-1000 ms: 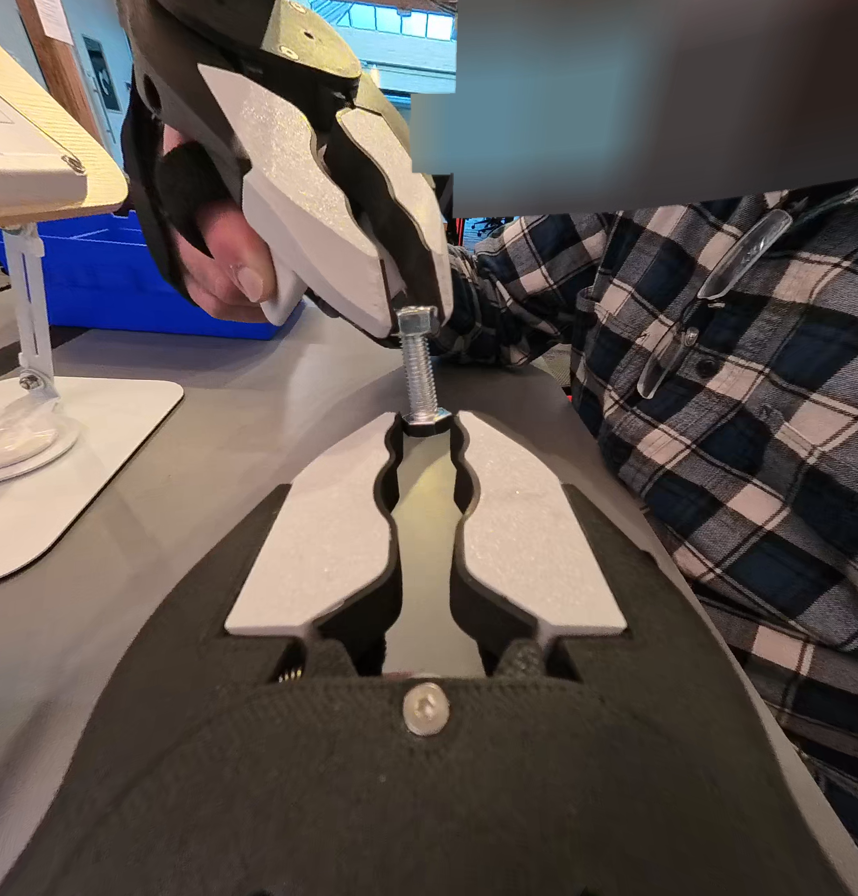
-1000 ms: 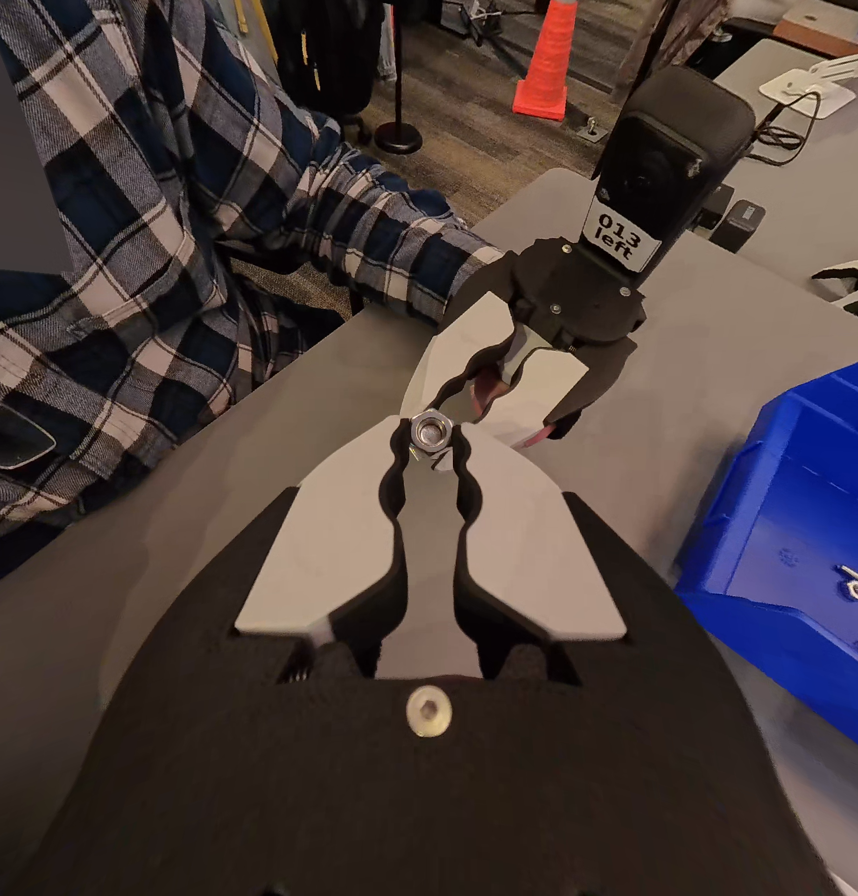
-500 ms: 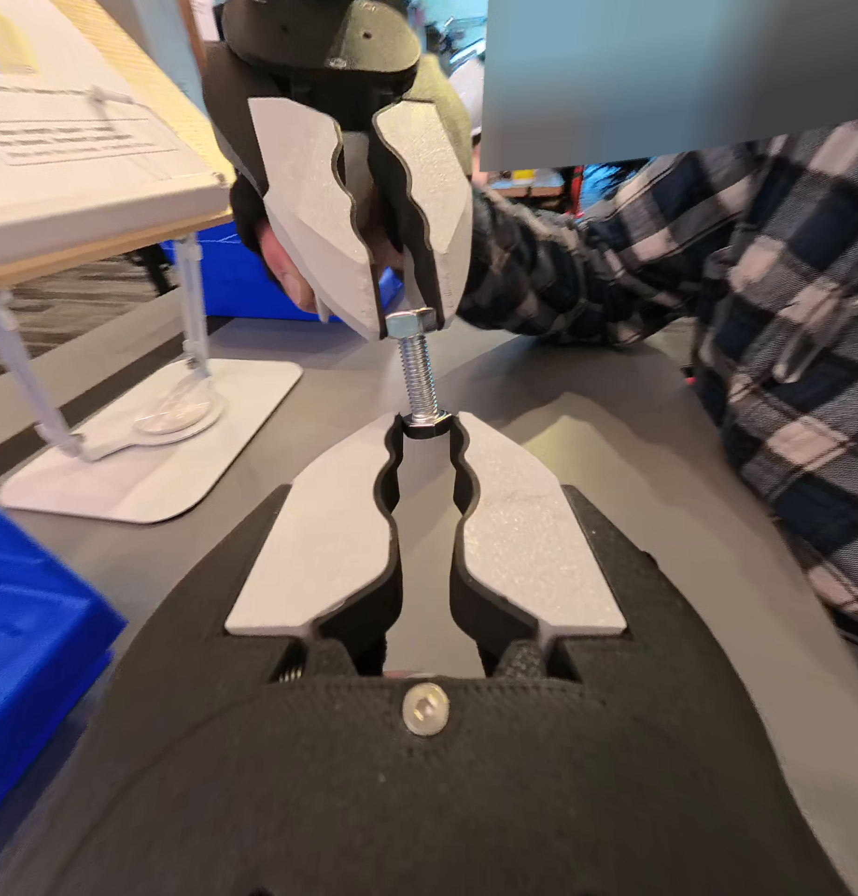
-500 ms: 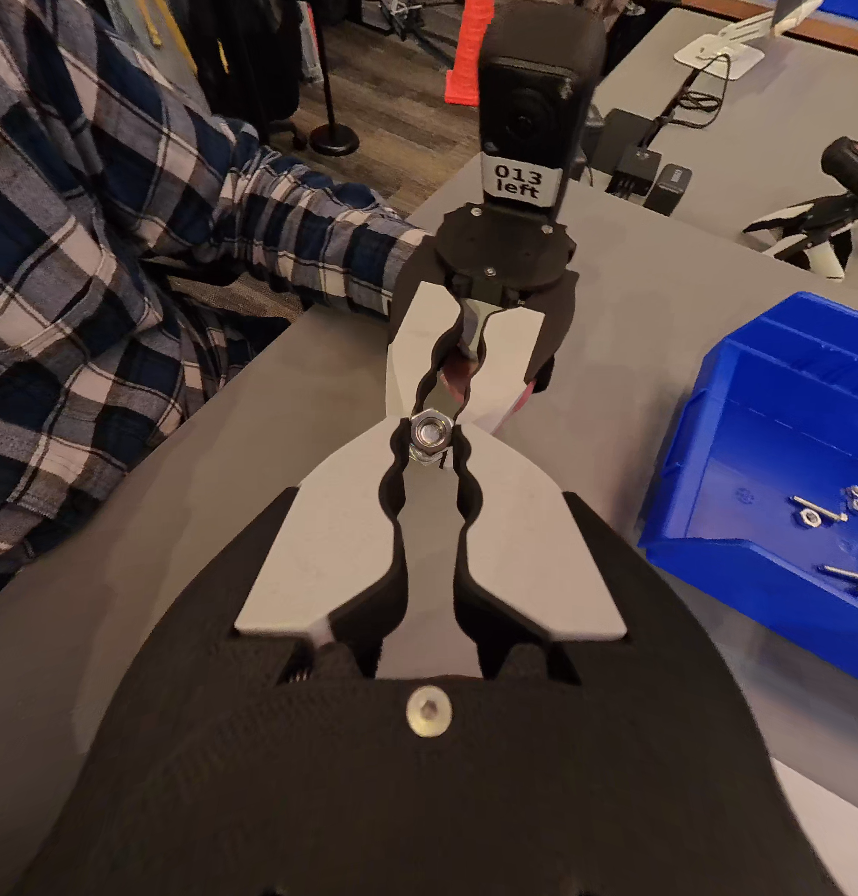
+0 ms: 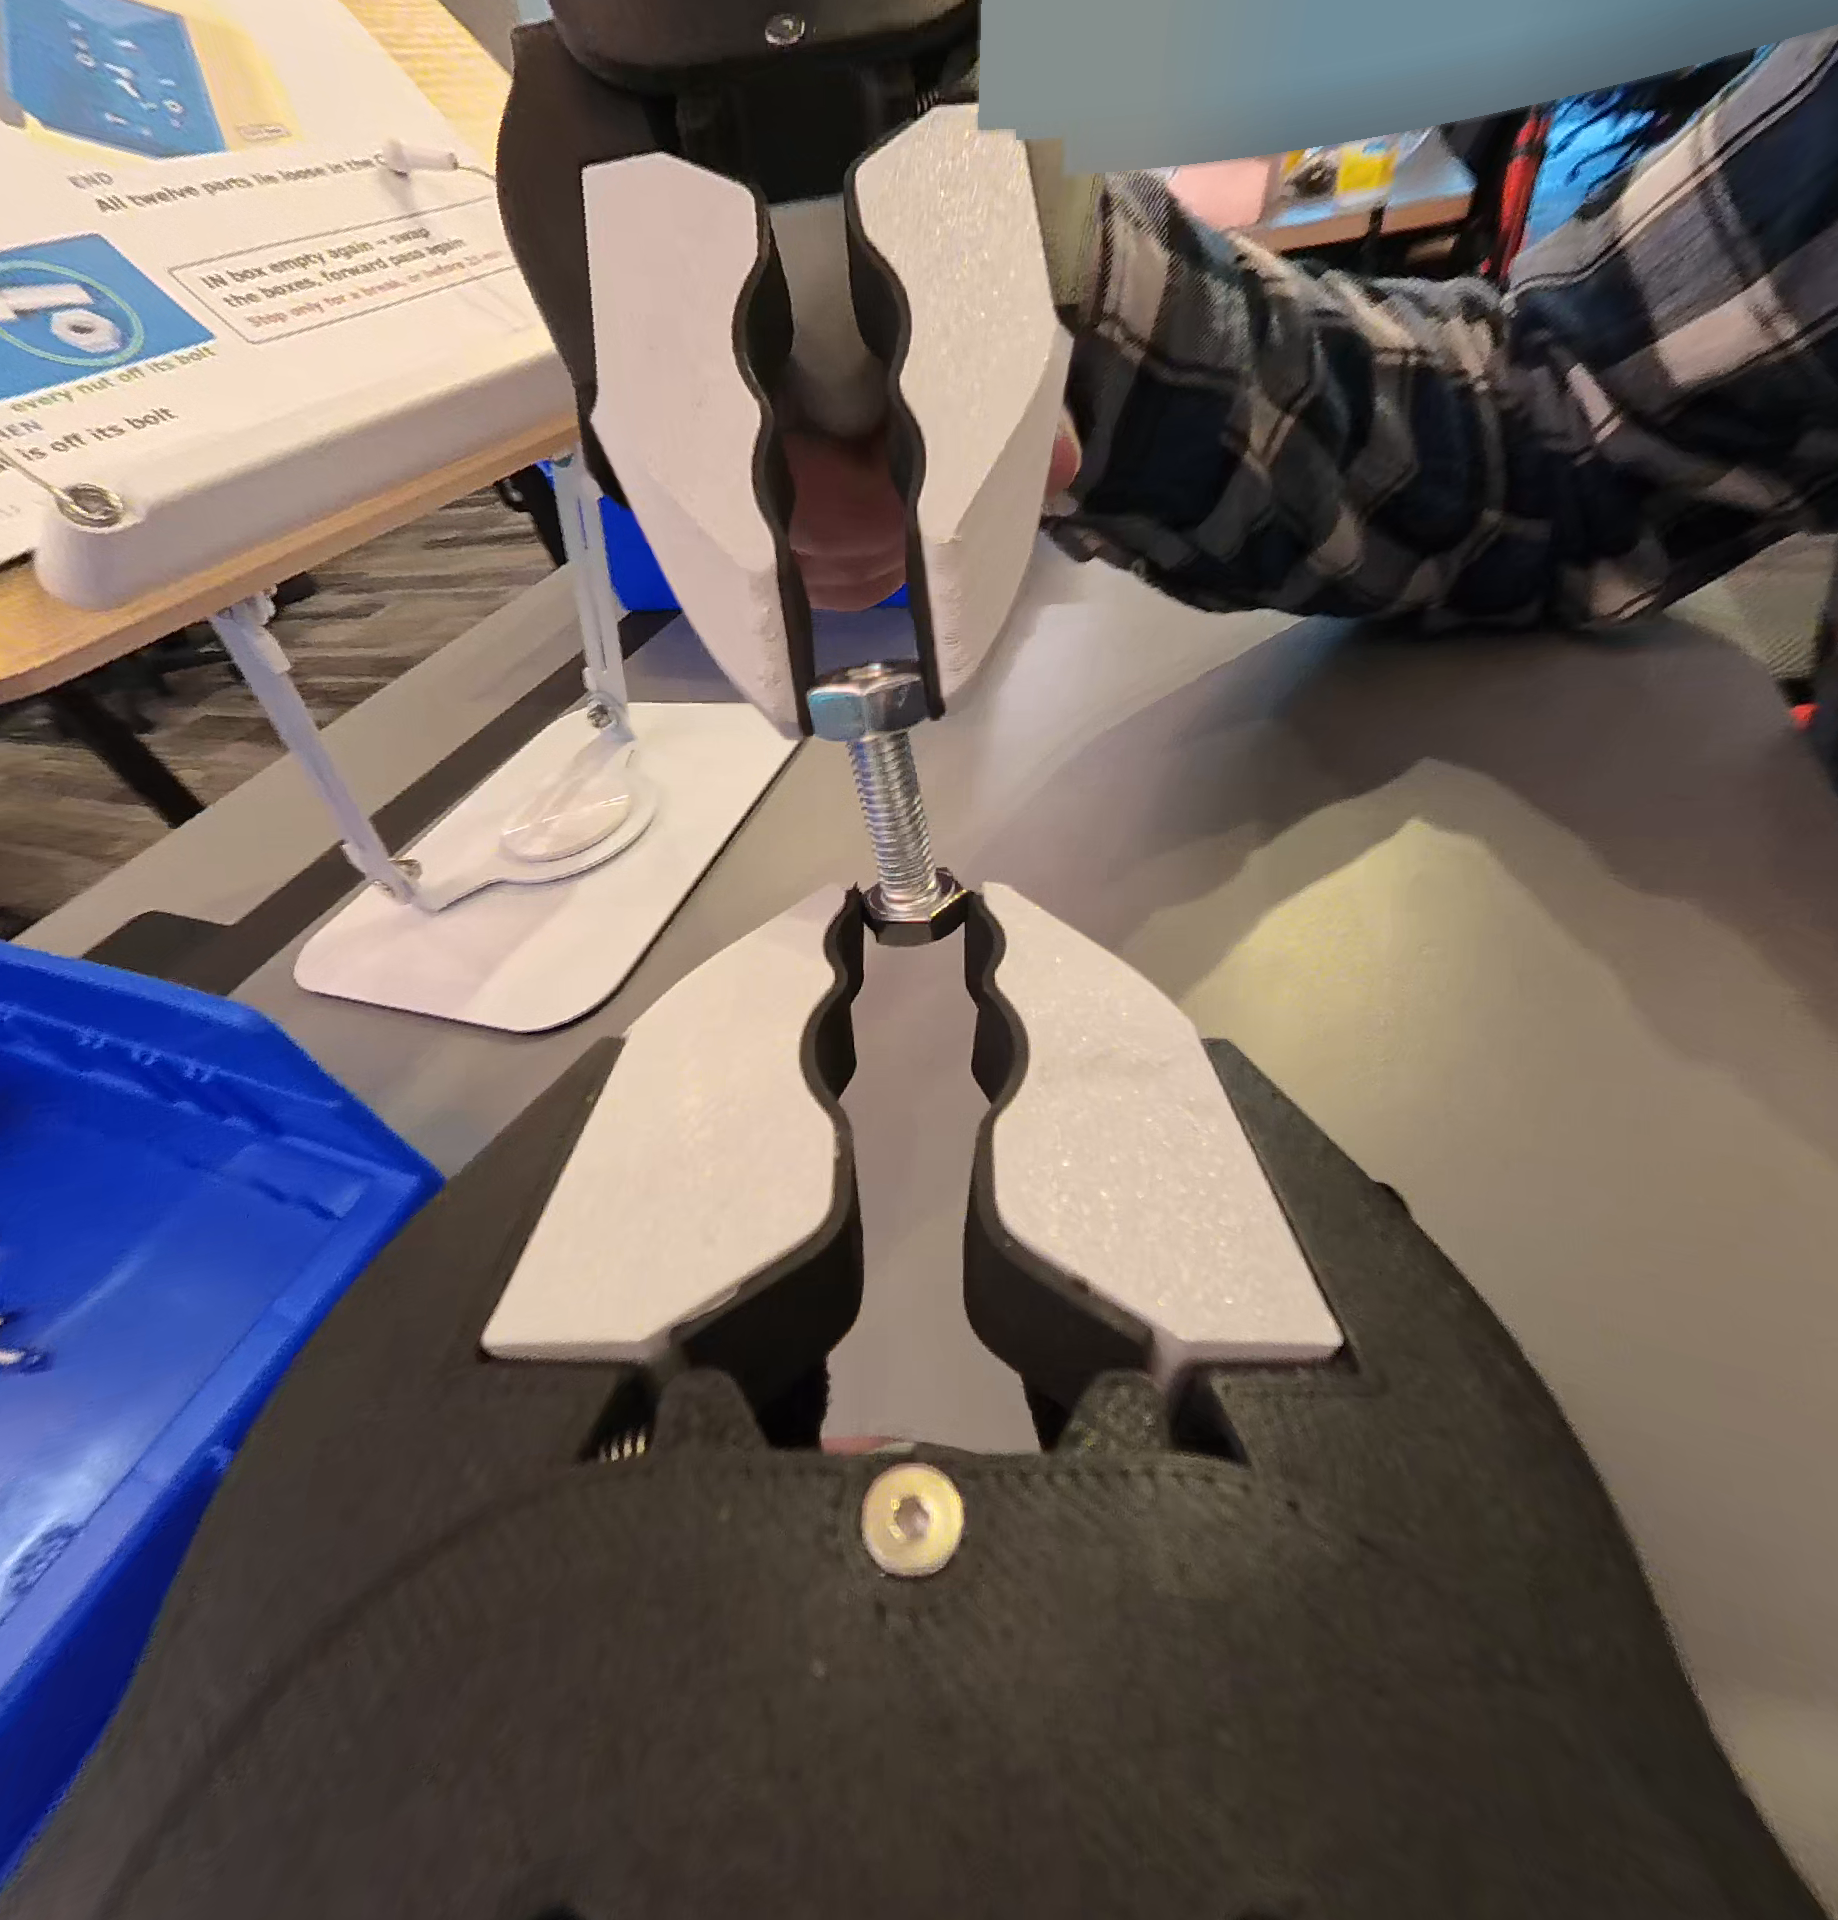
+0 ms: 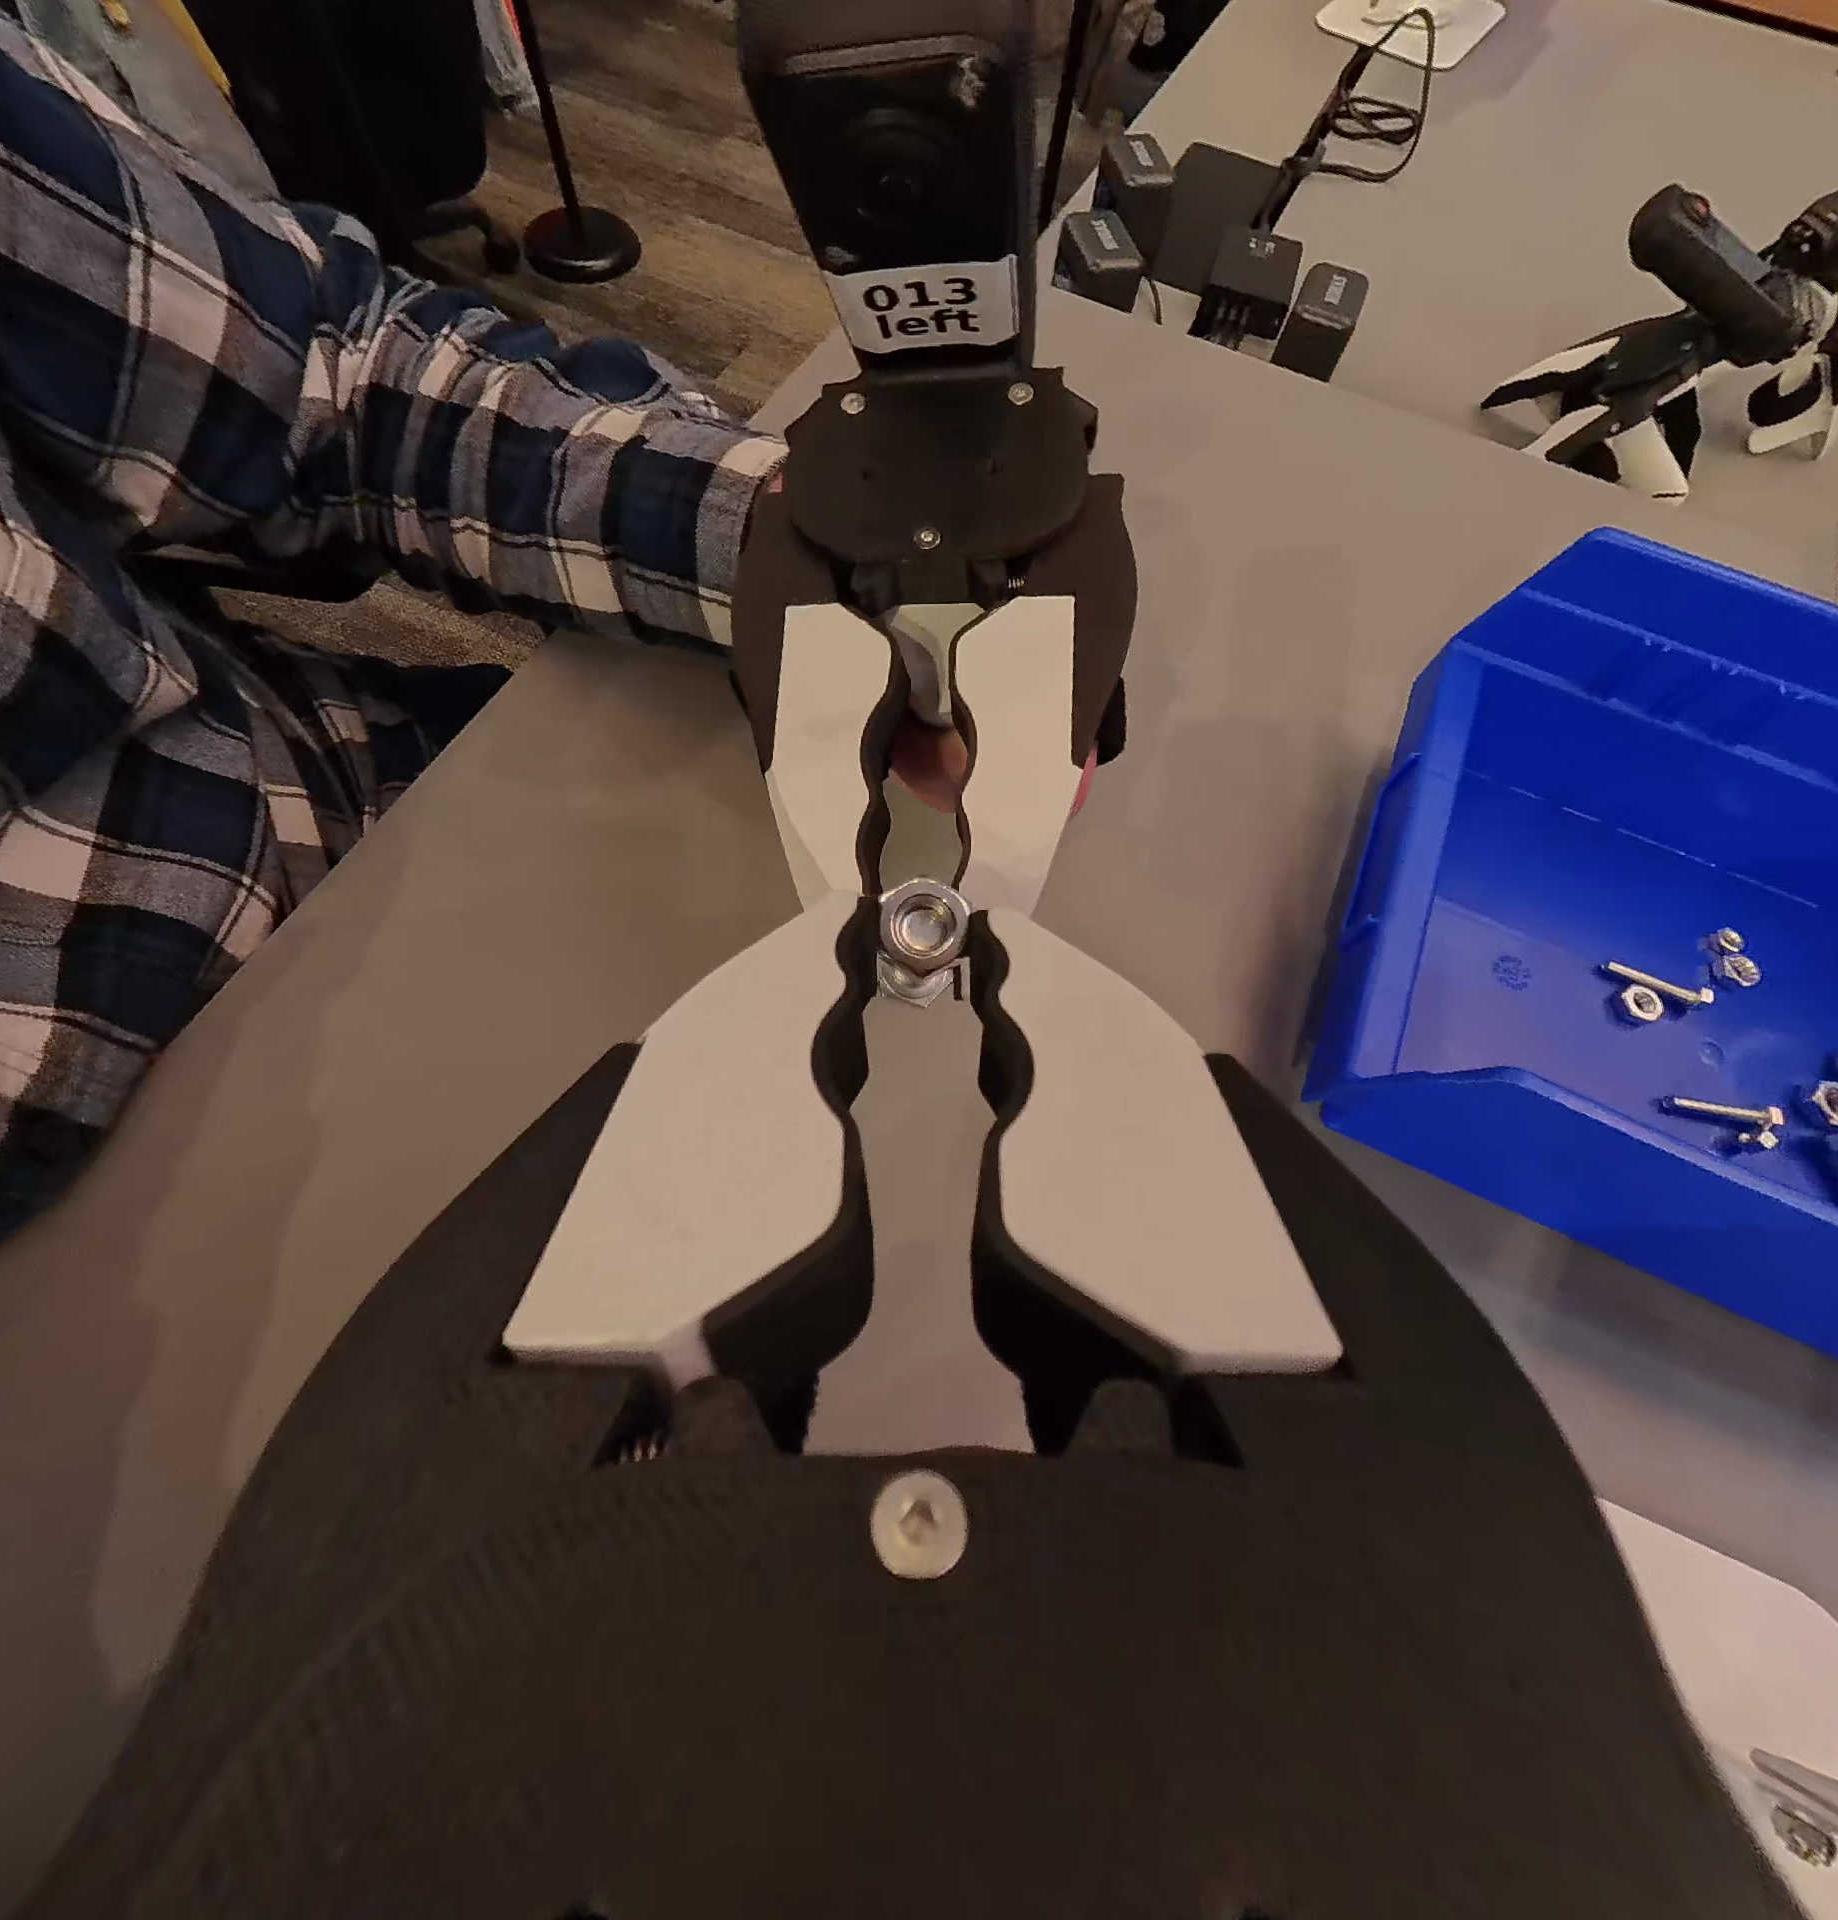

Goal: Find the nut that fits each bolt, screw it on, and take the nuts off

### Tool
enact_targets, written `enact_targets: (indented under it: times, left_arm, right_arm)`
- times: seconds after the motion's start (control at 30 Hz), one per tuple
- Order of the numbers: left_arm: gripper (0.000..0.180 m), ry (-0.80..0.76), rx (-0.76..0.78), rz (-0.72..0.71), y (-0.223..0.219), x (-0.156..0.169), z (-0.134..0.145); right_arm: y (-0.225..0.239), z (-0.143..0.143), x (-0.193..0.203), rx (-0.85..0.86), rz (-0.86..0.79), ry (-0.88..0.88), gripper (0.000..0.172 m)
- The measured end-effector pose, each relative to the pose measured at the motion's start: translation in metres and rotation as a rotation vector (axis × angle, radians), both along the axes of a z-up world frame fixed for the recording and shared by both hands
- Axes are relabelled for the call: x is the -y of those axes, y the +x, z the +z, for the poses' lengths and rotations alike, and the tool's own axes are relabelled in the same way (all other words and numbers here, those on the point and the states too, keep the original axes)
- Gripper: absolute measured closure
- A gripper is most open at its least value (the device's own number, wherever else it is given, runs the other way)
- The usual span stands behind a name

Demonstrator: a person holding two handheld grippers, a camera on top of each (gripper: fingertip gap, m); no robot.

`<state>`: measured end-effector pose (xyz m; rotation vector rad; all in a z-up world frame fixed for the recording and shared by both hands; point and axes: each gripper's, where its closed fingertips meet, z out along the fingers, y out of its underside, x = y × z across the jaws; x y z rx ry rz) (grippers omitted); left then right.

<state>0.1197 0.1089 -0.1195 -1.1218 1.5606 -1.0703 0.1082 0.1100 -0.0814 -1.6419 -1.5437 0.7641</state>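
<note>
In the left wrist view my left gripper (image 5: 910, 920) is shut on a dark hex nut (image 5: 911, 923) that sits at the end of a silver bolt (image 5: 892, 810). My right gripper (image 5: 871, 691) comes down from above, shut on the bolt's hex head (image 5: 865, 710). The bolt spans the two grippers above the grey table (image 5: 1414, 935). In the right wrist view the nut (image 6: 925, 925) shows end-on at the left gripper's (image 6: 920, 896) tips. The bolt head (image 6: 907, 985) sits between my right gripper's (image 6: 920, 951) pads.
A blue bin (image 6: 1517, 935) with several loose bolts and nuts (image 6: 1673, 987) stands right of the right gripper; it shows at lower left in the left wrist view (image 5: 115, 1247). A white stand (image 5: 499, 914) holds an instruction sheet. The person's plaid sleeve (image 6: 427, 468) lies left. The tips of both grippers are at nearly the same place.
Both grippers have swung round together with the bolt and nut still held between them. The blue bin has come into the left wrist view. Neither grasp has changed.
</note>
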Motion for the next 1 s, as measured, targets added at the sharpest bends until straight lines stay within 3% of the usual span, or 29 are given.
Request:
enact_targets:
  times: [0.63,1.0]
  left_arm:
    - [0.163,0.079,-0.037,0.052,0.001,-0.004,-0.005]
    - [0.163,0.177,-0.037,0.253,0.000,-0.031,-0.003]
  right_arm:
    - [0.004,-0.006,-0.001,0.050,0.000,0.034,0.154]
    - [0.006,-0.005,-0.025,0.000,-0.137,-0.001,0.154]
